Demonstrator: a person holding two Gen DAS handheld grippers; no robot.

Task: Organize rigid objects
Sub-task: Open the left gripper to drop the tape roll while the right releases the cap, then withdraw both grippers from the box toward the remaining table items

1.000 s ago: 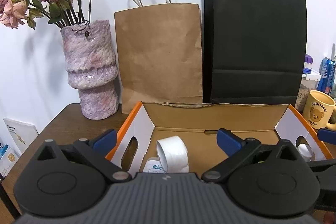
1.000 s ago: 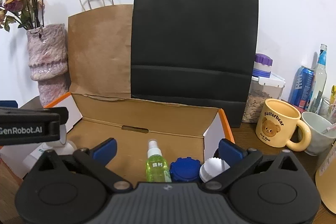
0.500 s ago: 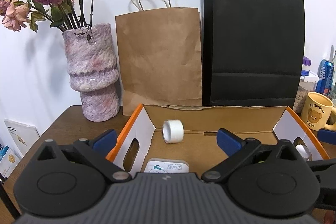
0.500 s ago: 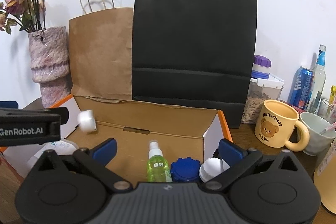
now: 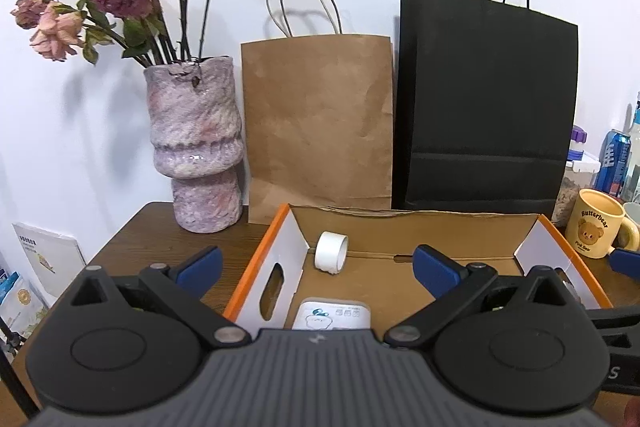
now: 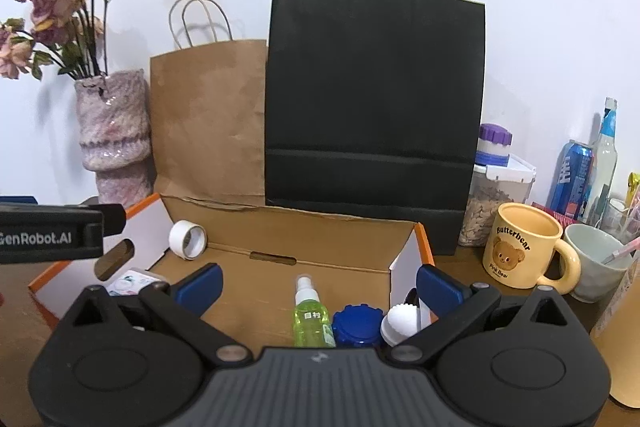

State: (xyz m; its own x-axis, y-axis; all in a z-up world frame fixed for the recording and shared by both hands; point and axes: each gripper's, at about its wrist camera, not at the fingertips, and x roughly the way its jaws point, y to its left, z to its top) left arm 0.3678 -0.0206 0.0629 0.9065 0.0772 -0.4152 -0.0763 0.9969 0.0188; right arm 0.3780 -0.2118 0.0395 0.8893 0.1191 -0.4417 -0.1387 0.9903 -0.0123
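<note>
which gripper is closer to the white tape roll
Left. The left gripper faces the white tape roll; the right gripper sits over the cardboard box's other end.

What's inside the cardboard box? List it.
Inside the cardboard box: a white tape roll in the far left corner, a white pack, a green spray bottle, a blue lid and a white cap. Both grippers cover the near floor.

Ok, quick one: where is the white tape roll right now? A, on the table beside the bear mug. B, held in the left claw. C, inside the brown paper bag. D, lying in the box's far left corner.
D: the white tape roll lies on its side in the far left corner of the cardboard box, clear of both open claws.
</note>
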